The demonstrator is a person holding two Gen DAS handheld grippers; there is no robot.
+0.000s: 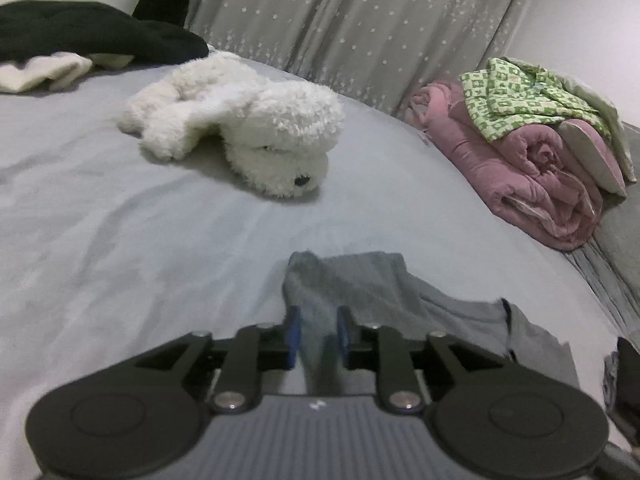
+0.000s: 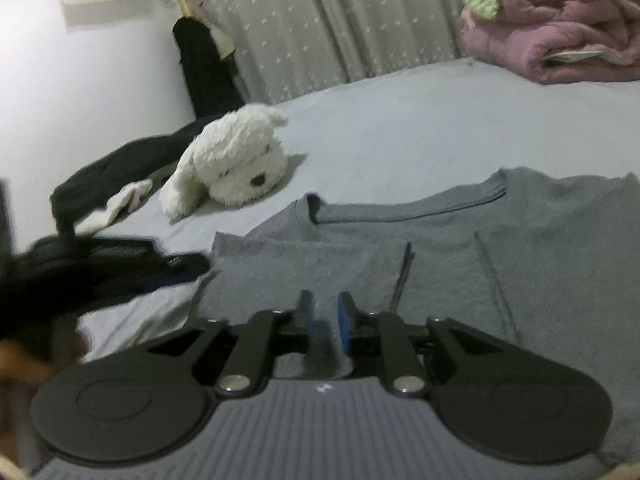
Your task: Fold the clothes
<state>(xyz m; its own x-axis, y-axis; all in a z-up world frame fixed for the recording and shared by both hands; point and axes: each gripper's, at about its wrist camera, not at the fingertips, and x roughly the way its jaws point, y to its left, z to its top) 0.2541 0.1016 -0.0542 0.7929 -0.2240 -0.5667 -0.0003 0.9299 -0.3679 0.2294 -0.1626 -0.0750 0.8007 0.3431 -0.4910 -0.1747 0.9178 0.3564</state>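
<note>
- Dark garment (image 1: 92, 36): lies at the far left of the bed, bunched, with a pale cream cloth (image 1: 44, 70) partly under its near edge.
- Bed sheet (image 1: 120, 220): light grey, lightly creased, and it carries every item noted here.
- Plush dog (image 1: 244, 124): white, lying on its side in the middle of the bed, nose towards the camera, well apart from the grey T-shirt.
- Left gripper (image 1: 318, 336): blue pads stand a narrow way apart. A blurred fold of the grey T-shirt (image 1: 352, 280) runs between them; it cannot be told whether the pads press on it.
- Grey T-shirt, left wrist view: near edge of the bed, rising in a peak just beyond the fingertips and trailing off to the right.
- Curtain (image 1: 340, 28): grey with small white stars, hanging behind the bed.
- Pink quilt (image 1: 536, 168): rolled at the right edge of the bed, with a green-and-white patterned cloth (image 1: 520, 100) draped on top.
- Right gripper (image 2: 325, 322): pads part-way apart, with a clear gap; the cloth lies flat beneath them and nothing is gripped.
- Grey T-shirt, right wrist view (image 2: 480, 248): spread on the sheet, collar towards the plush dog, one side folded over the body.
</note>
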